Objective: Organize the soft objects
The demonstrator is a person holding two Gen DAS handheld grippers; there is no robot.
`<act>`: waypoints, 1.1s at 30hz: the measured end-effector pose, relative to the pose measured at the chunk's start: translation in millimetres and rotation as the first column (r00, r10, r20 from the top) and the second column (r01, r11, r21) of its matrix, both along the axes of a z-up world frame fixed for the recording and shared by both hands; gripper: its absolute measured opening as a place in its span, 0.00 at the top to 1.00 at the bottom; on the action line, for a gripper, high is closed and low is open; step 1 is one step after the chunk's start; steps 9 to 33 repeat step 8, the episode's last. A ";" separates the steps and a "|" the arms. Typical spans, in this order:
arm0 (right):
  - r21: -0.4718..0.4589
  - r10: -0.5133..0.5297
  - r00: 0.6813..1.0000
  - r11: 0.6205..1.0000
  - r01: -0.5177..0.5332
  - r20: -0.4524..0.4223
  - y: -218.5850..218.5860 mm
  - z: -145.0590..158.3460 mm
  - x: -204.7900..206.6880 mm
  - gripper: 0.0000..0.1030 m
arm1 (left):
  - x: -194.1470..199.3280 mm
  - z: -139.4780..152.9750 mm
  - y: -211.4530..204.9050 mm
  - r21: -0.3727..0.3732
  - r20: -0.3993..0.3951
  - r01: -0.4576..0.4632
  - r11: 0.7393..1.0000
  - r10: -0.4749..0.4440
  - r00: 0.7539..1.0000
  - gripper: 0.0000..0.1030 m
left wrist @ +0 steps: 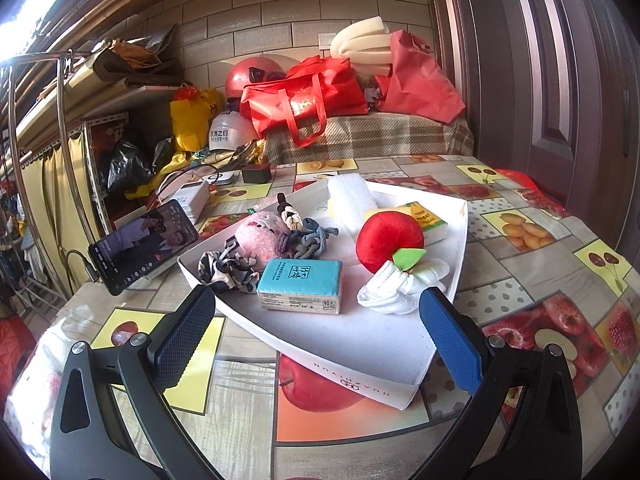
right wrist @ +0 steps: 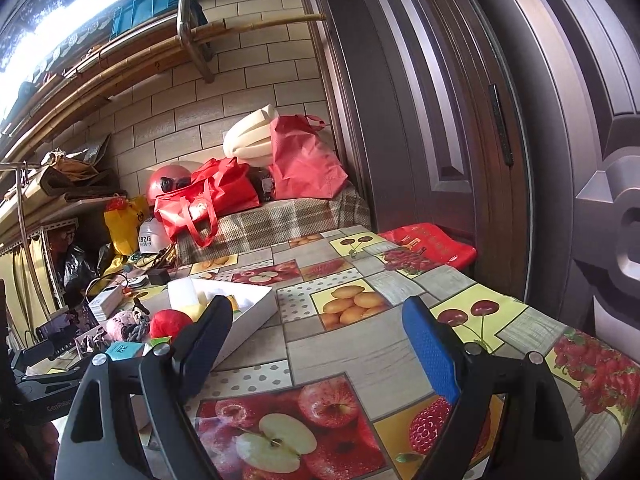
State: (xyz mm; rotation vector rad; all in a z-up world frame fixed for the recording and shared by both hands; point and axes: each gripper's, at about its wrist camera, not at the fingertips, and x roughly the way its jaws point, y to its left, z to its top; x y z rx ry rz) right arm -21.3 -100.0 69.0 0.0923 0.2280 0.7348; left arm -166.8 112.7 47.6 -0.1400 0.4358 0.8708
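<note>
The left gripper (left wrist: 316, 316) stood wide apart with nothing between its fingers, poised over the near end of the white tray (left wrist: 360, 344). The right gripper (right wrist: 316, 344) was likewise spread wide and gripped nothing, hovering over bare fruit-print tablecloth (right wrist: 380, 344) to the right of the tray (right wrist: 256, 312).

Inside the tray, a teal tissue pack (left wrist: 300, 284) lay nearest the left gripper, with a white rolled cloth (left wrist: 396, 288) to its right. Behind that cloth sat a red plush apple (left wrist: 388, 240), touching a yellow tissue pack (left wrist: 428, 220). A patterned scrunchie (left wrist: 228, 268) lay at the tray's left edge, a pink plush toy (left wrist: 260, 236) and knotted rope (left wrist: 308, 232) behind it, and white foam (left wrist: 348, 196) at the far end.

Left of the tray, a phone (left wrist: 140, 244) leaned upright.
</note>
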 end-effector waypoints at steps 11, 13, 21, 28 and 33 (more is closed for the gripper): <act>-0.003 0.000 1.000 1.000 0.000 0.001 0.1 -0.2 0.2 0.15 | 0.4 -0.3 -0.2 -0.002 0.000 0.003 1.000 -0.003 1.000 0.00; -0.003 0.000 1.000 1.000 0.000 0.001 0.1 -0.2 0.2 0.15 | 0.4 -0.3 -0.2 -0.002 0.000 0.003 1.000 -0.003 1.000 0.00; -0.003 0.000 1.000 1.000 0.000 0.001 0.1 -0.2 0.2 0.15 | 0.4 -0.3 -0.2 -0.002 0.000 0.003 1.000 -0.003 1.000 0.00; -0.003 0.000 1.000 1.000 0.000 0.001 0.1 -0.2 0.2 0.15 | 0.4 -0.3 -0.2 -0.002 0.000 0.003 1.000 -0.003 1.000 0.00; -0.003 0.000 1.000 1.000 0.000 0.001 0.1 -0.2 0.2 0.15 | 0.4 -0.3 -0.2 -0.002 0.000 0.003 1.000 -0.003 1.000 0.00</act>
